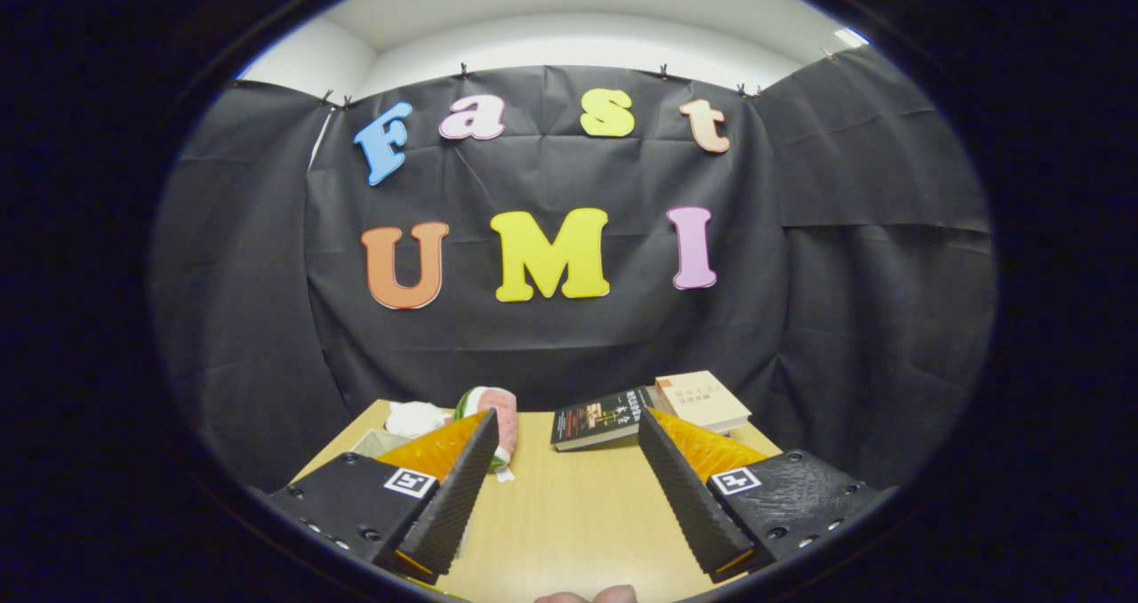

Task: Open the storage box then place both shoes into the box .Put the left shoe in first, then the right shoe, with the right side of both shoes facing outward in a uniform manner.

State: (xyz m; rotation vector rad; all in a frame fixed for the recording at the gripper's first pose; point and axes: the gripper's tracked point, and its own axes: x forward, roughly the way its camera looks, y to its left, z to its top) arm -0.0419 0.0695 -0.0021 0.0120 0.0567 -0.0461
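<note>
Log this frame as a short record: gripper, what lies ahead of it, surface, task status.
gripper: open, fingers spread wide, nothing between them
table: light wood, bare between the fingers
ahead of left finger: pink and white rolled cloth, white item beside it
ahead of right finger: dark book, tan book behind it
task status: no shoe or storage box visible here

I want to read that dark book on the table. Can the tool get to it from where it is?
Probably yes. The tool is open with bare wooden table between its fingers, and the dark book lies just ahead of them, beside a tan book. Nothing stands in the way.
</note>
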